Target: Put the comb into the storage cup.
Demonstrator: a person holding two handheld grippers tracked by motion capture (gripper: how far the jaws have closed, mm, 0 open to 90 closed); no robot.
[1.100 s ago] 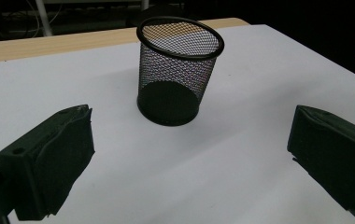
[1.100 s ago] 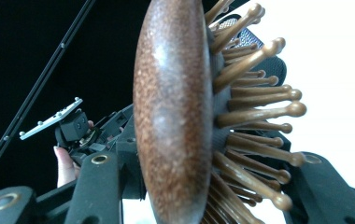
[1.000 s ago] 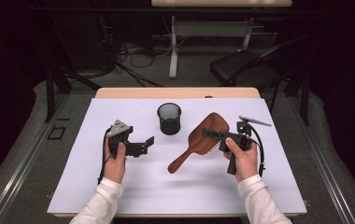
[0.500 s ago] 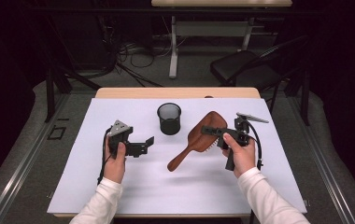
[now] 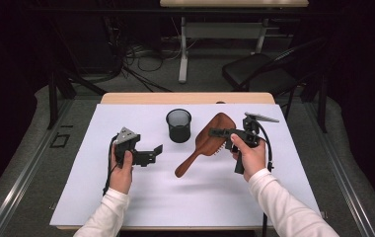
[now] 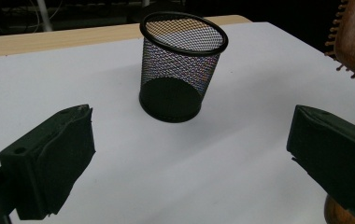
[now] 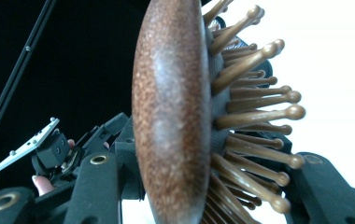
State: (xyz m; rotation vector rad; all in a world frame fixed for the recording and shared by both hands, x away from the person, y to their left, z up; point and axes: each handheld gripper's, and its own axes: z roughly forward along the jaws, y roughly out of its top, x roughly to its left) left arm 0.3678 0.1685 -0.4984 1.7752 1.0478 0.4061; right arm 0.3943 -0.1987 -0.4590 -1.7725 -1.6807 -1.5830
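**Dark room, white table, brush pinched at right**

Dark room with cables and chair legs across the upper part of the high view; below it, white table (image 5: 126, 197) with a wooden strip along the far edge.

Middle of the frame: black mesh cup (image 5: 179, 125), upright, apart from everything else. Also at upper centre of the left gripper view (image 6: 180, 65), standing on the white top.

Right of centre: wooden hairbrush (image 5: 210, 140), head toward the upper right, handle slanting down to the lower left, near the cup but clear of it. Right gripper (image 5: 218, 132) clamped on the brush head, jaws pressed against its two faces. In the right gripper view, brush (image 7: 175, 116) on edge between the jaws, smooth brown back to the left, bristles to the right.

Left of centre: left gripper (image 5: 155, 152) held just over the table, jaws spread wide, nothing between them. Same wide gap in the left gripper view, brush edge at far right.
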